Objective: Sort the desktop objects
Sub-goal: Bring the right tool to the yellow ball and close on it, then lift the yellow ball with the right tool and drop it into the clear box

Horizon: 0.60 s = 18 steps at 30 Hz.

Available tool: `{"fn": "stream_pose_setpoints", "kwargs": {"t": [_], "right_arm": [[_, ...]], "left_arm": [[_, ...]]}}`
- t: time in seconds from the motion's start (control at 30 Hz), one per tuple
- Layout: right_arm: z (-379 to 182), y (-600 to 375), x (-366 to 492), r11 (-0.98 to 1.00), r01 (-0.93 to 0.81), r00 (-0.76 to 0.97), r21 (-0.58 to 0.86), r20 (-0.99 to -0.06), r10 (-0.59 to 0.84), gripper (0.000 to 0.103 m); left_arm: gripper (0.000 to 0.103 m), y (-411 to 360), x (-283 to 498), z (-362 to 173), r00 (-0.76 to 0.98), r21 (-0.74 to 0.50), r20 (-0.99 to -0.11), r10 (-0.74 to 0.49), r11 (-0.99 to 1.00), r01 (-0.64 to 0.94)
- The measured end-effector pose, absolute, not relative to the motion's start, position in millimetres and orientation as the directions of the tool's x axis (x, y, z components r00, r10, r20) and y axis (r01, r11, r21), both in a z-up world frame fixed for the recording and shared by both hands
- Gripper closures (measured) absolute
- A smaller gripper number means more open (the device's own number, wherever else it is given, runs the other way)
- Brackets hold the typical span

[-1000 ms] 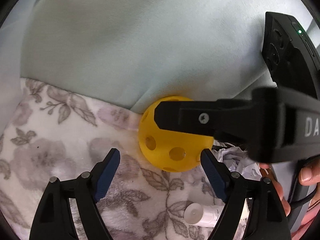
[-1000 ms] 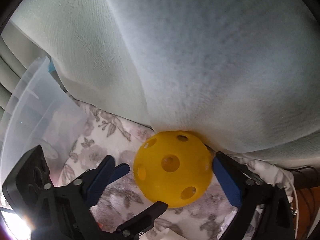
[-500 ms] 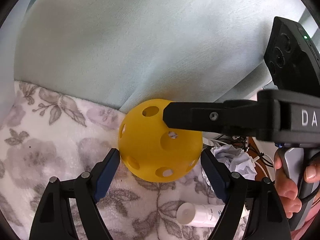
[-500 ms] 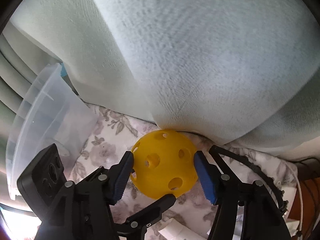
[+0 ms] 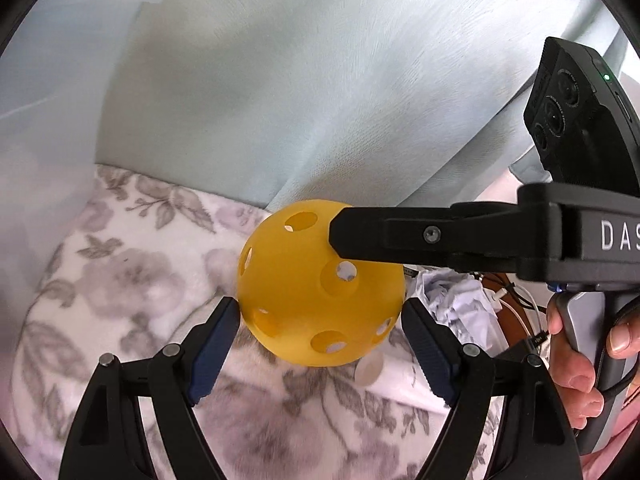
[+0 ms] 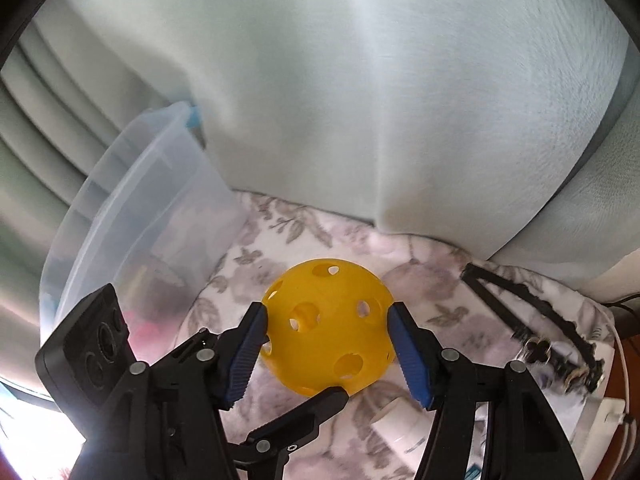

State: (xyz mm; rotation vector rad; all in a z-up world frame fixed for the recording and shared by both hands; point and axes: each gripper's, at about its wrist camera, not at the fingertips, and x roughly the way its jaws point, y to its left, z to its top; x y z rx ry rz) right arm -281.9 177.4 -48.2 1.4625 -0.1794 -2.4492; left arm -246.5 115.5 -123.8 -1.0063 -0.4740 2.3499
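We see the yellow perforated ball (image 6: 328, 326) clamped between the blue pads of the right hand-held gripper (image 6: 327, 344), above the floral blanket (image 6: 288, 240); a sphere, so no long axis. Its round holes face every way. The left hand-held gripper (image 5: 320, 344) stands wide, its pads flanking the ball; contact we cannot tell. Clear plastic bin (image 6: 132, 216) lies left, pale curtain (image 6: 360, 100) behind.

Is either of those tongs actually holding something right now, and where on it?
Yes. The right tongs have just closed on the yellow holed ball, their blue pads pressing its two opposite sides. The left tongs stand open around it.
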Motion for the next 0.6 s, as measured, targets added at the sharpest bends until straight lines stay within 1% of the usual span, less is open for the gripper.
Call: {"fn": "stream_pose_setpoints", "kwargs": {"t": [0.13,0.2,0.23,0.47,0.6], "right_arm": [[-34,169,-266,-0.949,0.197,-0.458,0.247,-0.833,-0.311,0.037],[-26,168,-258,-0.947,0.204,-0.467,0.246,-0.826,-0.316,0.037],[-20,166,-252,-0.946,0.208,-0.475,0.247,-0.820,-0.319,0.037],[19,154,-216,-0.943,0.241,-0.525,0.229,-0.786,-0.326,0.037],[44,141,-194,-0.942,0.268,-0.559,0.205,-0.763,-0.325,0.037]], "left_arm": [[0.019,104,-227,-119,-0.598,-0.491,-0.546,0.587,-0.802,-0.340],[0.019,51,-245,-106,-0.605,-0.486,-0.540,0.586,-0.803,-0.344],[0.019,38,-249,-100,-0.611,-0.482,-0.534,0.585,-0.804,-0.348],[0.019,24,-229,-65,-0.649,-0.460,-0.487,0.585,-0.803,-0.378],[0.019,16,-203,-41,-0.674,-0.446,-0.454,0.582,-0.804,-0.394]]}}
